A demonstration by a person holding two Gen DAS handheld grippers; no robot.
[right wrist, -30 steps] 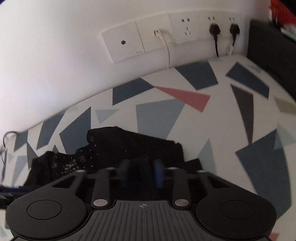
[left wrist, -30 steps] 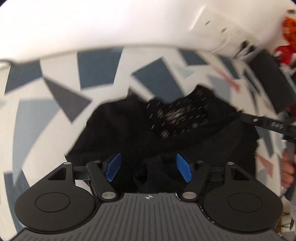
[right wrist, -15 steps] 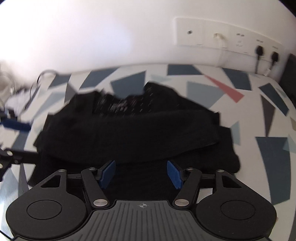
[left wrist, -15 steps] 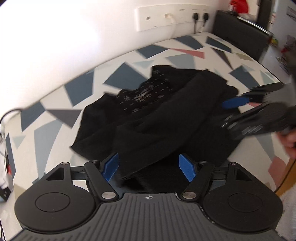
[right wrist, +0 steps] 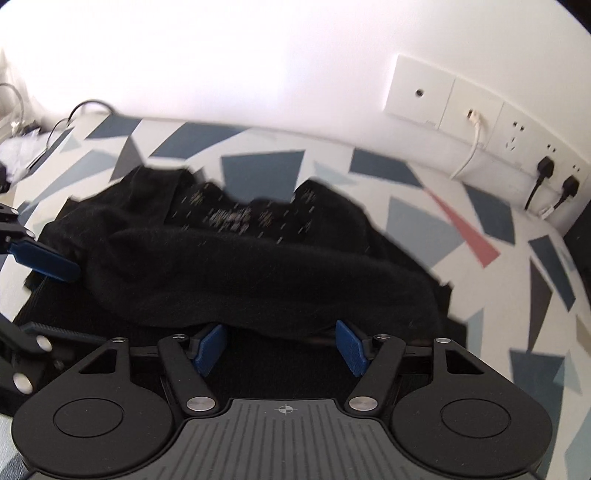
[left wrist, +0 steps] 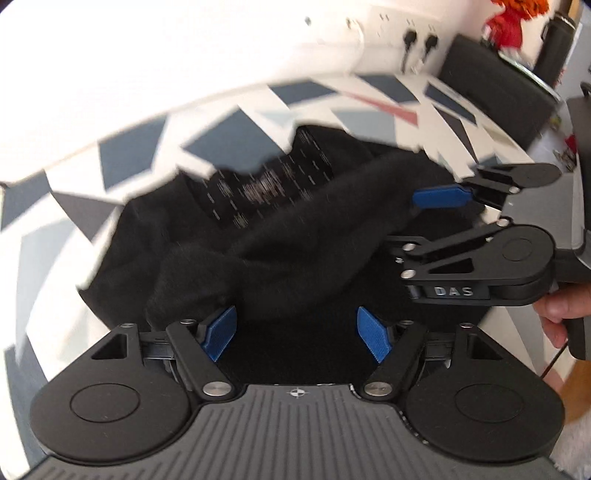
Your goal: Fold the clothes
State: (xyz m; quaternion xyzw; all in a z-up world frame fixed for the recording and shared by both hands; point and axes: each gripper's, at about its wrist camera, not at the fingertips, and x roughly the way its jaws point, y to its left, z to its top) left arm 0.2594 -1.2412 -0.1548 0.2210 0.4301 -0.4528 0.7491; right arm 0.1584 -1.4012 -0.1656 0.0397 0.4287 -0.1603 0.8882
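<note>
While partly folded, black garment (right wrist: pixel 258 266) lies bunched on patterned table (right wrist: pixel 424 229).

Black garment (left wrist: pixel 288 240): pale printed pattern (right wrist: pixel 236 216) motion-smeared, unreadable in both views; near hem hidden behind the gripper bodies. Patterned tabletop (right wrist: pixel 461 236): far edge blurred, left corner clutter (right wrist: pixel 14 147) too washed-out to identify. Red-orange object (left wrist: pixel 513 18): cut off by the frame's top edge.

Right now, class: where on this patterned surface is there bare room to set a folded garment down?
Bare patterned surface lies between the black garment and the wall sockets. The near side is crowded: garment, left gripper, right gripper.
</note>
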